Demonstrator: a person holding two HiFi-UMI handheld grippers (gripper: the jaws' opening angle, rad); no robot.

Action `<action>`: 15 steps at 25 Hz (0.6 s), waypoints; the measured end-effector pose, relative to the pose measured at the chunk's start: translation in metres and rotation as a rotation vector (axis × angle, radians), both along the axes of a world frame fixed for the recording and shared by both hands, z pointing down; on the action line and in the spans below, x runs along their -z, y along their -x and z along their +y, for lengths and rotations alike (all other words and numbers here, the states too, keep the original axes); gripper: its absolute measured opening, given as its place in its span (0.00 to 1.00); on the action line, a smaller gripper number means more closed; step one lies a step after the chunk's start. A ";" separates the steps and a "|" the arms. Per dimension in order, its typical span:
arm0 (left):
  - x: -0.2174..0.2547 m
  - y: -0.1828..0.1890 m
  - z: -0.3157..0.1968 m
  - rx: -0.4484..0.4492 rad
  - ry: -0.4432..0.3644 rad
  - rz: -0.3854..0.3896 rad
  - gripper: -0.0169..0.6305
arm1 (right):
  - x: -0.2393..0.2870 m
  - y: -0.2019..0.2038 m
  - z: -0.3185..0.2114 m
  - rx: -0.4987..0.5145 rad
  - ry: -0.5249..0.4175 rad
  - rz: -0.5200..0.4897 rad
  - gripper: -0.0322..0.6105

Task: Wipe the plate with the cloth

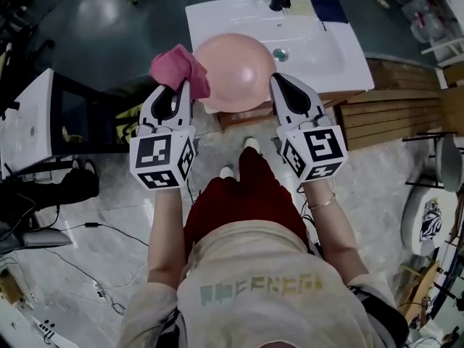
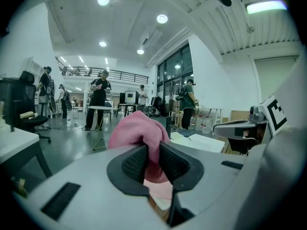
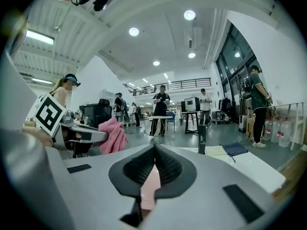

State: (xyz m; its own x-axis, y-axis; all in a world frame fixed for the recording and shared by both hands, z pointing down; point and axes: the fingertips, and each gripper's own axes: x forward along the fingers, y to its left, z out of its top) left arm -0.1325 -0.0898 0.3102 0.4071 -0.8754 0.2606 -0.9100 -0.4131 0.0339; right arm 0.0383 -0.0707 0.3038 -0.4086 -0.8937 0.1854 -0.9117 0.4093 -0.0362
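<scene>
pink cloth (image 1: pixel 180 67) is bunched in the left gripper (image 1: pixel 183 87), jaws closed on it. the pink plate (image 1: pixel 235 71) hangs over the front edge of the white sink (image 1: pixel 319 49), with the cloth at its left rim. right gripper (image 1: pixel 280 84) jaws clamp only the thin right rim. risks: wiping pressure could tilt the plate or slip it out, and the cloth could pull free.

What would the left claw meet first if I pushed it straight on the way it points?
The left claw grips the pink cloth; beyond that its own view shows only open room. In the head view its line crosses the left corner of the white sink, probably above it; height is unclear.
</scene>
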 end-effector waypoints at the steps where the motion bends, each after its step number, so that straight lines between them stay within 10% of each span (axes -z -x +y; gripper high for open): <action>1: 0.001 0.001 0.005 -0.002 -0.001 -0.001 0.13 | 0.001 0.001 0.005 -0.003 -0.002 -0.004 0.11; 15: 0.014 0.017 0.052 -0.025 -0.036 0.009 0.13 | 0.021 0.017 0.055 -0.029 -0.041 -0.020 0.11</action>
